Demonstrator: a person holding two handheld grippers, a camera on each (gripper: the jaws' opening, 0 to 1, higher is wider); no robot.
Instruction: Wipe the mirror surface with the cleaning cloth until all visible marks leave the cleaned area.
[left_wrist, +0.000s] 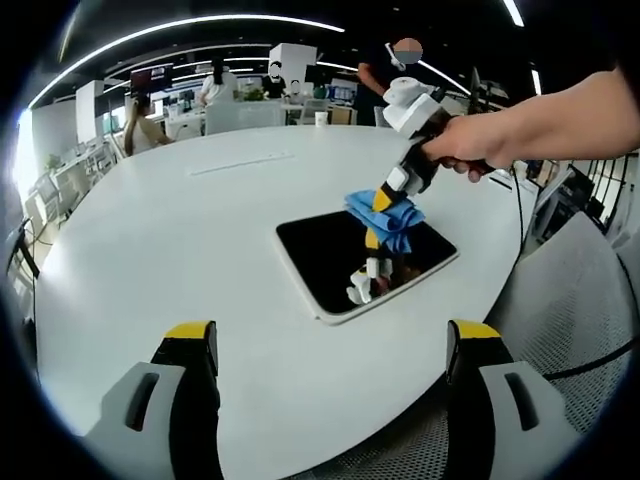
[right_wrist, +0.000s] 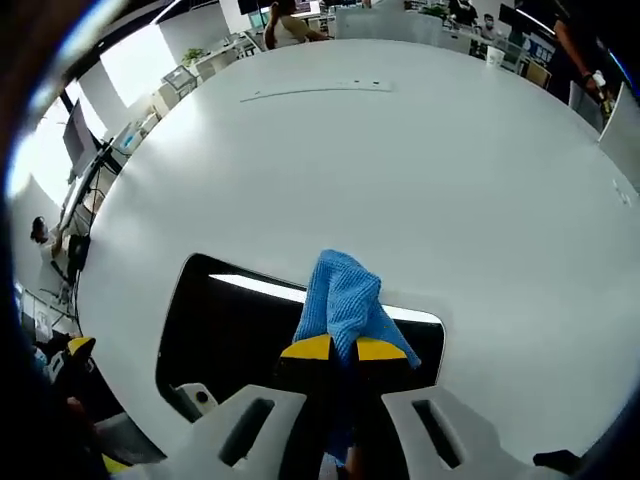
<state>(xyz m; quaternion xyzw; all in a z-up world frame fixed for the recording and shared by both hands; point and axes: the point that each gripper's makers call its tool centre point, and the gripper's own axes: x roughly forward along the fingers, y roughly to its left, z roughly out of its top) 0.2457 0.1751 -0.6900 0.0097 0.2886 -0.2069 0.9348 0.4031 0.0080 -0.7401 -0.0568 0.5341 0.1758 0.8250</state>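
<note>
Mirror (left_wrist: 340, 262): a flat rectangular panel with rounded corners and a thin pale border, lying face up on the white worktop (left_wrist: 180, 230), towards that worktop's near edge in the left gripper view. Its surface reads as dark and glossy. In the left gripper view it carries a reflection of the right claw and cloth above it; in the right gripper view the mirror (right_wrist: 230, 330) shows a bright streak of reflected ceiling light across its far part. Marks on the glass cannot be made out at this resolution.

Cleaning cloth (left_wrist: 388, 215): blue, textured, bunched into folds. It sits on the mirror's far right portion, touching the glass. In the right gripper view the cloth (right_wrist: 342, 300) projects forward from the yellow jaw tips and lies over the mirror's far edge region.

Right claw (right_wrist: 344, 349): clenched on the cleaning cloth, its 2 jaws pressed together on the blue fabric. In the left gripper view the right claw (left_wrist: 388, 197) is held by a hand (left_wrist: 470, 145) and angled down onto the mirror.

Left claw (left_wrist: 334, 345): released, its 2 yellow-tipped jaws well apart, nothing between them, held above the worktop short of the mirror.

Surroundings: an open office with several people beyond the worktop's far side.
</note>
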